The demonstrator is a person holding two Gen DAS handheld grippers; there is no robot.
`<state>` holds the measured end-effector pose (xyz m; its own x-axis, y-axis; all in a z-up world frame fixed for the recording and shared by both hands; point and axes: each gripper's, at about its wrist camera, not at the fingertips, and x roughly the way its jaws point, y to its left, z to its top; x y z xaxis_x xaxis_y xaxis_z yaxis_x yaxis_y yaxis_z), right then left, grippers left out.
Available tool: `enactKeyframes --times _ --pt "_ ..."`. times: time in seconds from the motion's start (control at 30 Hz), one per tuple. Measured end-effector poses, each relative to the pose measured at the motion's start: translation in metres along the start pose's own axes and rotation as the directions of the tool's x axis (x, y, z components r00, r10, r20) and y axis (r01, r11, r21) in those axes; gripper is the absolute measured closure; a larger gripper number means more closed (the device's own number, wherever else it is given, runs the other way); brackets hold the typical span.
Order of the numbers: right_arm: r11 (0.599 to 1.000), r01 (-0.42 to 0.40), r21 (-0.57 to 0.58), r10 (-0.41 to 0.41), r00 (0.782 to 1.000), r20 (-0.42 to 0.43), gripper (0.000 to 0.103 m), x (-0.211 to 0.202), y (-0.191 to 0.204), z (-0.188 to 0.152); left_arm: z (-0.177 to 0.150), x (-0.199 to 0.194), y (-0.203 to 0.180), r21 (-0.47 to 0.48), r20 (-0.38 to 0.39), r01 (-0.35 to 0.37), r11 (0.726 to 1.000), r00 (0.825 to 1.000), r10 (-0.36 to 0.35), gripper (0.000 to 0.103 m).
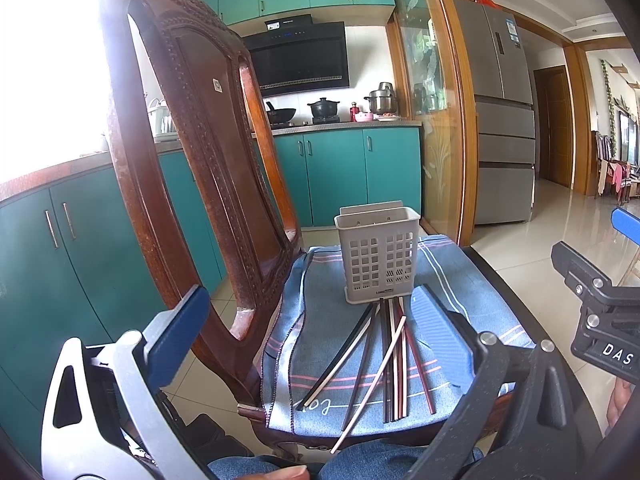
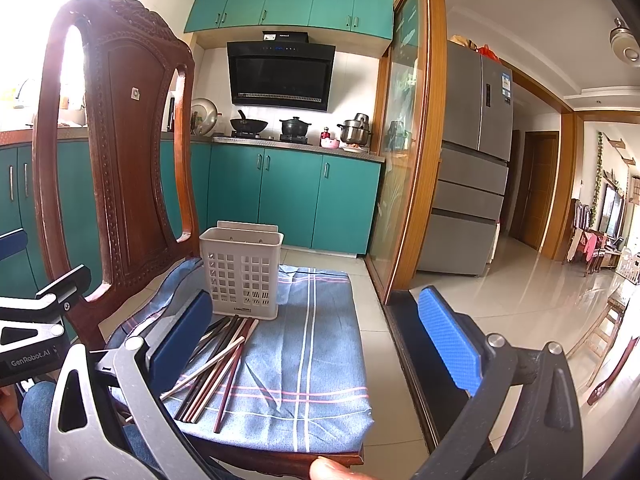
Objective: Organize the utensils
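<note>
No utensil is seen stored yet; the chopsticks (image 1: 384,360) lie loose on the blue cloth (image 1: 460,276), ahead of both jaws, long axes pointing toward the grey holder (image 1: 378,256) beyond; left gripper (image 1: 320,340) and right gripper (image 2: 320,340) are held wide open, empty.

I'm looking into a home kitchen: teal cabinet doors (image 2: 288,4), black slanted range hood (image 2: 280,76), pots sitting on the stove (image 2: 294,126), steel multi-door fridge (image 2: 474,160).
</note>
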<state>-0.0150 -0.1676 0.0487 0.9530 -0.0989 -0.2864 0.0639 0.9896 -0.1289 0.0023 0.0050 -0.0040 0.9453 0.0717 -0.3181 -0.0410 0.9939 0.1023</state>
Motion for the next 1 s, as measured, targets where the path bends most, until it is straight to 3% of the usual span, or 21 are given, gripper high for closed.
enactKeyframes --times 1.0 --pt "1.0 -0.003 0.0 0.003 1.0 -0.01 0.002 0.0031 0.0009 -0.0055 -0.0029 0.0034 -0.0017 0.005 -0.014 -0.003 1.0 1.0 0.003 0.003"
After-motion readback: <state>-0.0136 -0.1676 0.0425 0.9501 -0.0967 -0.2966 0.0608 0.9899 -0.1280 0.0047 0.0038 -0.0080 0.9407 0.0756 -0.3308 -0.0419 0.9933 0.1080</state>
